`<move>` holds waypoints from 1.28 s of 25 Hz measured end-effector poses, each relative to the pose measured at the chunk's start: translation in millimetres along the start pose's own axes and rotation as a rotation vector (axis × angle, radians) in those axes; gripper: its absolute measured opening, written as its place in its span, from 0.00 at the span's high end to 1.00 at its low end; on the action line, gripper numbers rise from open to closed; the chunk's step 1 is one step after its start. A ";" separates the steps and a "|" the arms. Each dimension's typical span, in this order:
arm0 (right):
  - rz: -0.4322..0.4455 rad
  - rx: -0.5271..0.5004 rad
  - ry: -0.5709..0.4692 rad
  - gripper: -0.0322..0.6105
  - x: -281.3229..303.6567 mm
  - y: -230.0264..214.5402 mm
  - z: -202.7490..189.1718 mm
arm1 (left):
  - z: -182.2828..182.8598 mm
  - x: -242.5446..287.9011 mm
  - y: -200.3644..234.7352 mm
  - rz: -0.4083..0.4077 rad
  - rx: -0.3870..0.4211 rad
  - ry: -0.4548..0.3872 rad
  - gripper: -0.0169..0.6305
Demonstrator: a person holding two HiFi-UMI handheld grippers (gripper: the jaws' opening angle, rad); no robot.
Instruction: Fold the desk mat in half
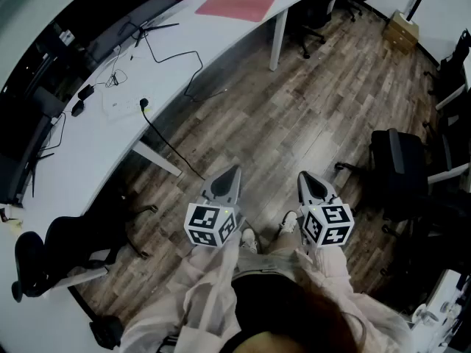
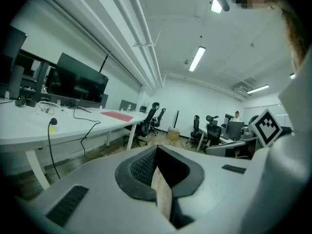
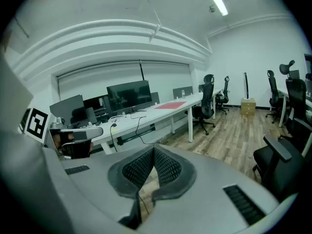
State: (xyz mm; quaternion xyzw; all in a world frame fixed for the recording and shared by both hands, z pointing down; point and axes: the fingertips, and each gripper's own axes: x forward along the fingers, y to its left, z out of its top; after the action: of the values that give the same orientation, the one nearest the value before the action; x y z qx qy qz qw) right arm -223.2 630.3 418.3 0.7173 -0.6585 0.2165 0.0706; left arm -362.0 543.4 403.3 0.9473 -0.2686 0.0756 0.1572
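Note:
The desk mat (image 1: 237, 3) is a flat pink-red sheet lying on the far end of the long white desk (image 1: 88, 145). It shows small in the left gripper view (image 2: 117, 116) and in the right gripper view (image 3: 170, 105). Both grippers are held close to the person's body over the wooden floor, far from the mat. My left gripper (image 1: 234, 170) has its jaws together at the tips with nothing between them (image 2: 157, 147). My right gripper (image 1: 302, 176) is likewise shut and empty (image 3: 154, 147).
Black cables (image 1: 169, 57) and a power strip (image 1: 121, 107) lie on the desk, with monitors (image 3: 127, 96) behind. A black office chair (image 1: 70, 245) stands at the left, another (image 1: 401, 169) at the right. A cardboard box (image 1: 402, 30) sits by the far wall.

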 end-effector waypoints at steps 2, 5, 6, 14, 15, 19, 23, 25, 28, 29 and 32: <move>-0.007 0.000 -0.011 0.93 -6.0 3.9 -2.0 | -2.0 -5.9 0.5 0.005 -0.003 -0.003 0.94; -0.027 0.004 -0.028 0.93 -13.6 7.5 -4.4 | -4.2 -13.9 0.3 0.003 -0.003 -0.001 0.94; -0.032 0.005 -0.029 0.93 -15.4 8.9 -5.9 | -4.7 -16.3 0.3 0.000 -0.003 0.000 0.94; -0.057 -0.002 -0.006 0.93 -18.1 6.8 -11.6 | -13.4 -13.9 -1.8 -0.032 -0.022 0.023 0.94; -0.063 0.001 -0.002 0.93 -16.0 2.8 -10.9 | -12.7 -10.9 -1.6 -0.037 -0.021 0.024 0.94; -0.062 -0.005 0.004 0.93 3.9 -8.3 -1.0 | -5.8 8.5 14.5 -0.026 -0.021 0.021 0.94; -0.059 0.008 0.012 0.93 36.6 -28.0 10.1 | 2.7 42.6 31.3 -0.024 -0.026 0.025 0.94; -0.046 0.021 0.012 0.93 57.5 -39.2 17.9 | 8.3 64.9 38.6 -0.027 -0.019 0.028 0.94; -0.007 0.014 -0.001 0.93 98.1 -53.1 41.3 | 24.3 101.6 56.9 -0.021 -0.009 0.023 0.94; 0.005 0.009 -0.003 0.93 112.6 -58.6 51.3 | 31.3 115.0 64.2 -0.014 -0.010 0.021 0.94; 0.027 -0.025 0.000 0.93 151.7 -83.2 84.7 | 55.8 158.6 80.5 0.006 -0.023 0.010 0.94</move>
State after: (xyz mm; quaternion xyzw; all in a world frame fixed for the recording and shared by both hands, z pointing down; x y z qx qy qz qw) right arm -117.7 469.1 418.9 0.7074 -0.6707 0.2094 0.0767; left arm -267.7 382.7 407.7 0.9443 -0.2712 0.0777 0.1695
